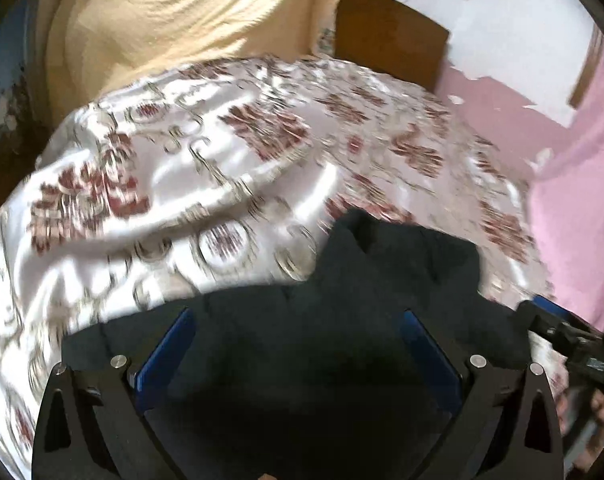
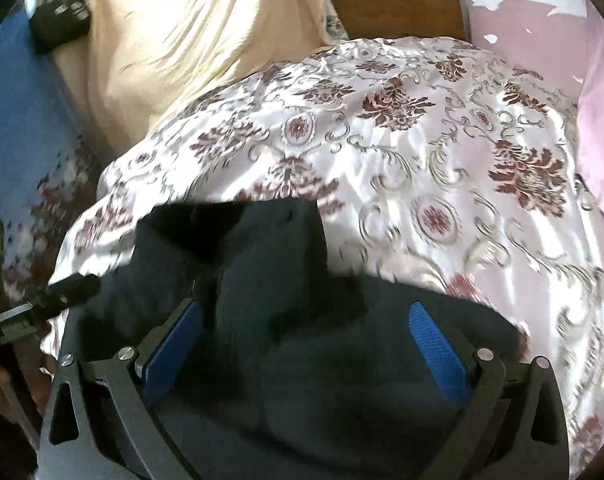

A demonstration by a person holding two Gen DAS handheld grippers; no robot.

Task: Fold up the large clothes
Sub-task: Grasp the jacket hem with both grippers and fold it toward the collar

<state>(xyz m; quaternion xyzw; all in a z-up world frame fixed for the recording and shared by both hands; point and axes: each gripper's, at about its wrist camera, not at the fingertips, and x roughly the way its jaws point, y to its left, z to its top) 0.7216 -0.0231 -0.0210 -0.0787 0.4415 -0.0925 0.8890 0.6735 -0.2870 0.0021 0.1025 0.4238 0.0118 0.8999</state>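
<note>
Both claws released | left claw (image 1: pixel 298 344), right claw (image 2: pixel 306 336) over dark garment (image 2: pixel 262 264)

bed's covered in a shiny white satin spread (image 2: pixel 402 152) with dark red floral medallions, daylight glaring off the folds. cream blanket (image 2: pixel 190 40) bunched up at the far side, brown wooden headboard (image 2: pixel 390 0) behind it, pink wall (image 1: pixel 574 200) with paint peeling to white.

Colours and patterns on the bed

The garment (image 2: pixel 270 280) was black; the bedspread (image 2: pixel 422 140) was glossy white with maroon floral motifs; the blanket (image 2: pixel 190 40) was cream; the gripper pads (image 2: pixel 438 344) were blue.
</note>
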